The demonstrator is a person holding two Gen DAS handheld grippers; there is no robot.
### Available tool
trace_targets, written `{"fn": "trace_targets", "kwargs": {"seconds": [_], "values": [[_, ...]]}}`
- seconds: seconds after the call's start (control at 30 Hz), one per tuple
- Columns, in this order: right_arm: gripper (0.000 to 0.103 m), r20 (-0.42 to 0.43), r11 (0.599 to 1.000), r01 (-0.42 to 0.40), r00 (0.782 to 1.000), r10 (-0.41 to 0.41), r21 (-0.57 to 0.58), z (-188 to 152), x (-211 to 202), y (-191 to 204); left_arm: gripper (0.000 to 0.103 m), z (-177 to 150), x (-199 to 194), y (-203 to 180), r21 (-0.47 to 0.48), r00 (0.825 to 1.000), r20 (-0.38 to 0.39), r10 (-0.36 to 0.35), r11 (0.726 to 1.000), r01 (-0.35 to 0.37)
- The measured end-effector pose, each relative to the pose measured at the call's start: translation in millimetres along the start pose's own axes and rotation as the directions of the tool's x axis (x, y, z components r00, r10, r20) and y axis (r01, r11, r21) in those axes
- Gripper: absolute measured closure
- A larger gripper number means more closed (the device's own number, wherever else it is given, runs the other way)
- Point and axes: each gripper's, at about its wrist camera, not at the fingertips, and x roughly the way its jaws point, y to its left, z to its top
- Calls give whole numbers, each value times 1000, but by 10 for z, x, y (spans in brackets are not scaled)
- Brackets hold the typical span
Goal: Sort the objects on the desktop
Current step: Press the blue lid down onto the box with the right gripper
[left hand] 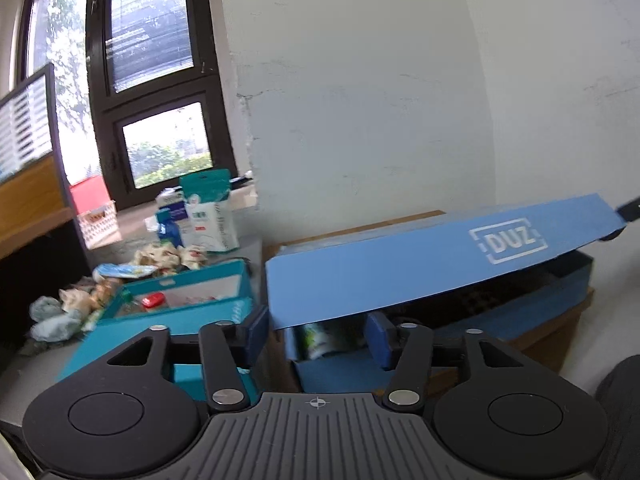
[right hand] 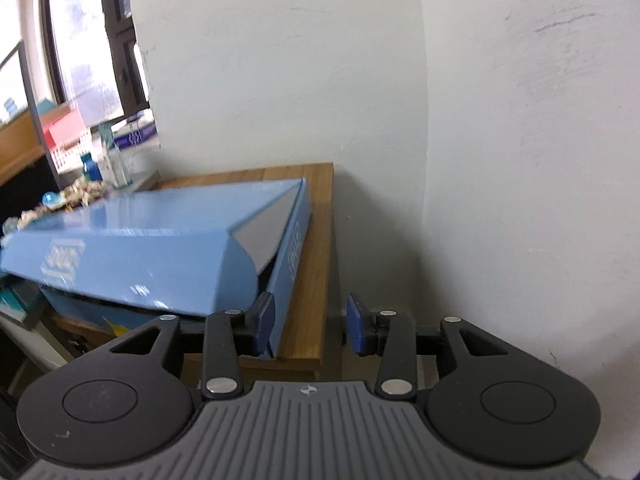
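The blue box, marked DUZ, sat on the wooden table, lid partly raised. Left gripper and right gripper stood released beside the box, grasping nothing.

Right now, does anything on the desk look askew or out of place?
Yes. The blue cardboard box lid marked DUZ sits tilted on its blue box base, raised at the right end, leaving a gap. Crumpled wrappers lie scattered behind the teal open box.
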Motion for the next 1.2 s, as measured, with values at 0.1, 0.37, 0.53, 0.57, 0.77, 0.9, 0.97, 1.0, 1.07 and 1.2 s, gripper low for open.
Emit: {"fn": "trace_targets", "kwargs": {"seconds": [0.1,0.37,0.53,0.57,0.77,0.9,0.97,1.0,1.07,1.2], "values": [[57,31,1000,-2,1000,2,-5,60,-65,68,45,-73,8,-11,-12,1000,-4,6,1000,-7],[57,43,995,-81,996,83,-56,324,76,342,45,-238,24,-40,-32,999,-28,44,998,-45],[56,9,989,-115,993,116,-92,420,320,557,45,-306,-5,-79,-16,998,-16,67,998,-67],[56,-2,988,-119,993,120,-101,425,375,604,45,-315,-9,-90,-9,997,-11,73,997,-73],[56,-58,975,-145,989,137,-169,397,655,929,45,-350,-74,-118,12,998,25,64,998,-64],[55,-81,969,-156,986,143,-193,359,774,1080,45,-367,-59,-99,7,998,24,57,998,-58],[55,-92,967,-163,985,147,-197,345,817,1116,45,-381,-61,-91,-2,998,24,51,999,-51],[55,-100,967,-164,984,147,-193,338,835,1116,45,-388,-61,-88,-6,999,24,48,999,-48],[55,-119,969,-168,982,148,-180,319,877,1102,45,-401,-60,-81,-16,999,23,41,999,-41],[54,-135,969,-167,980,144,-180,274,917,1098,45,-404,-36,-27,-80,1000,2,8,997,-8]]}}
